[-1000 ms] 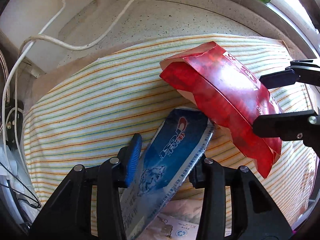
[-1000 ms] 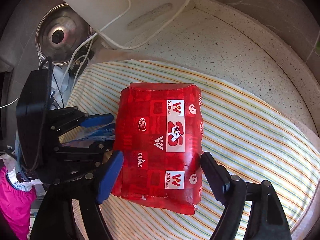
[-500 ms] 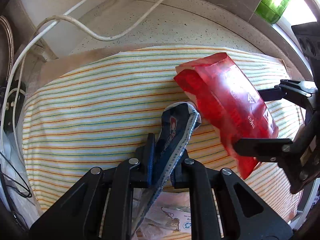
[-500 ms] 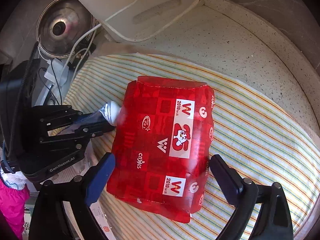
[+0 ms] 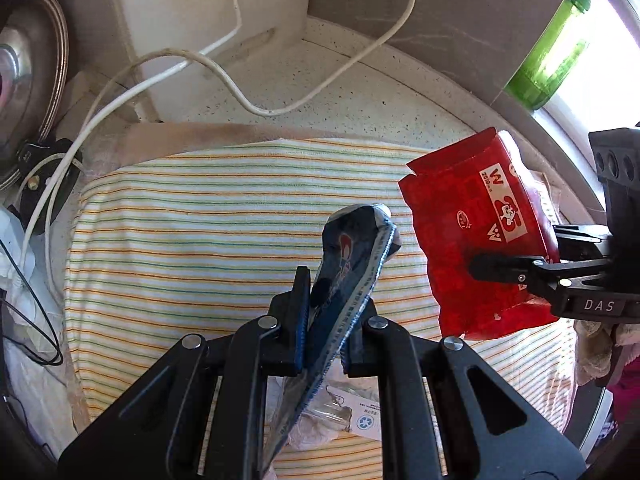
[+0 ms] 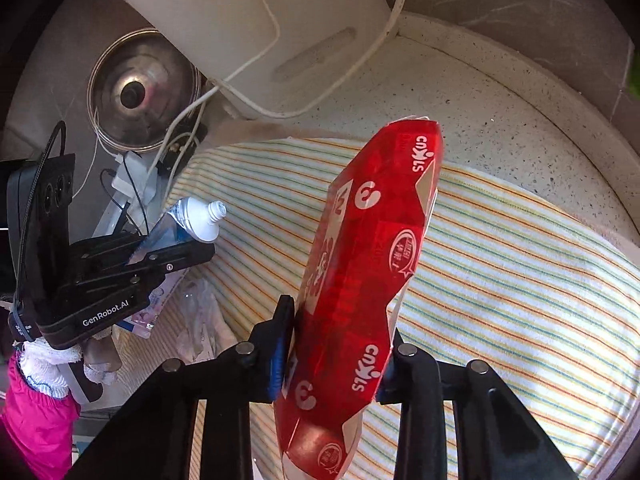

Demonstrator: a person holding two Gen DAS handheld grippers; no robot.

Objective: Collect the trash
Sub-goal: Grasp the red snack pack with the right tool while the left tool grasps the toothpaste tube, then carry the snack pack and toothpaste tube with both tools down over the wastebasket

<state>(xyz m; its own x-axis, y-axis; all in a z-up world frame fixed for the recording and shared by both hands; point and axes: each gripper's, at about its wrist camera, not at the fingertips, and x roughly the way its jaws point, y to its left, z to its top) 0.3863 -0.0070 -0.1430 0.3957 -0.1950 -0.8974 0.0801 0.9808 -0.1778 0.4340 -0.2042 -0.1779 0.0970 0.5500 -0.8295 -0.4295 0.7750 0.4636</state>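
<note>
1. Red carton (image 6: 360, 272) first — your right gripper (image 6: 334, 360) has it between the jaws, which are closing on its flattened sides, and it stands tilted clear of the cloth.
2. Your left gripper (image 5: 326, 320) is clamped tight on the blue toothpaste tube (image 5: 352, 264); the white cap end (image 6: 208, 220) pokes out past the fingers, off the surface as well.
3. So both pieces look picked up, by my reading. What is left is carrying them to a bin — none shows in either view, so you will have to look for it.
4. More litter may remain: a clear wrapper with a recycling mark (image 5: 352, 412) lies on the cloth just beneath your left gripper.
5. Underfoot is a striped towel (image 5: 200, 240) spread over a speckled stone counter (image 5: 320, 92).
6. Behind it stand a white appliance (image 6: 248, 12) with a trailing white cord (image 5: 180, 56), a steel pot lid (image 6: 140, 92) and a green bottle (image 5: 556, 48) by the bright window.
</note>
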